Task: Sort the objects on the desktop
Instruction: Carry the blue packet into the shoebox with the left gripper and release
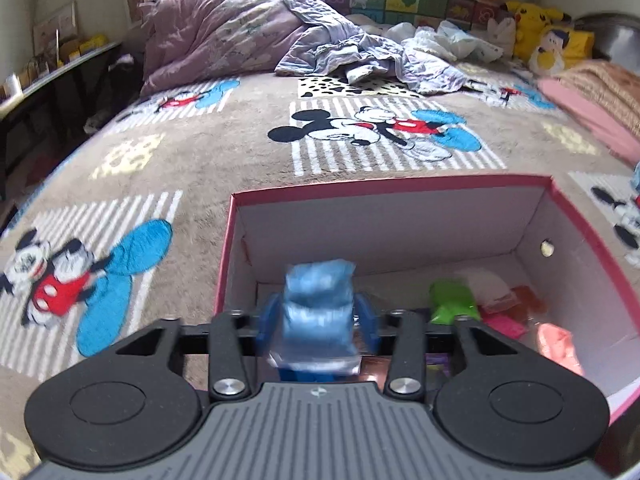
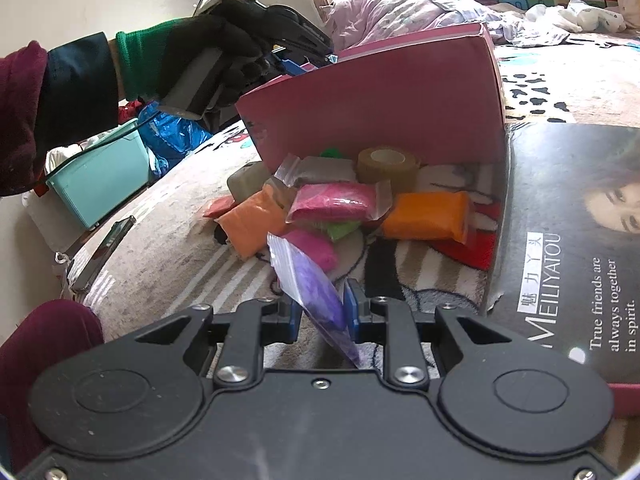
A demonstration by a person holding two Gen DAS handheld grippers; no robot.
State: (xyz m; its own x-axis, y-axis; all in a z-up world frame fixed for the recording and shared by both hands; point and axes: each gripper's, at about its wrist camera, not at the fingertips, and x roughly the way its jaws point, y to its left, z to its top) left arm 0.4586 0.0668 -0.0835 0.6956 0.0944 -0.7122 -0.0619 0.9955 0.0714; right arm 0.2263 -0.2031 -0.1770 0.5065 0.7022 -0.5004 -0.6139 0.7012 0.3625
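The left gripper point(image 1: 319, 320) is clamped on a blue clay packet point(image 1: 319, 304) and holds it above the open pink box point(image 1: 384, 184), tilted toward the interior. The packet appears light and soft under slick film; grip it across the middle. The right gripper point(image 2: 322, 312) pinches a purple clay packet point(image 2: 316, 292) above the blanket, short of the loose packet pile point(image 2: 332, 204) beside the box; its angle is low and forward.

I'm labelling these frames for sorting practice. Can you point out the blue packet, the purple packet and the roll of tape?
blue packet point(image 1: 320, 304): left wrist view, middle of its front face.
purple packet point(image 2: 320, 292): right wrist view, purple filling near the fingers.
roll of tape point(image 2: 387, 165): right wrist view, its tan outer side.
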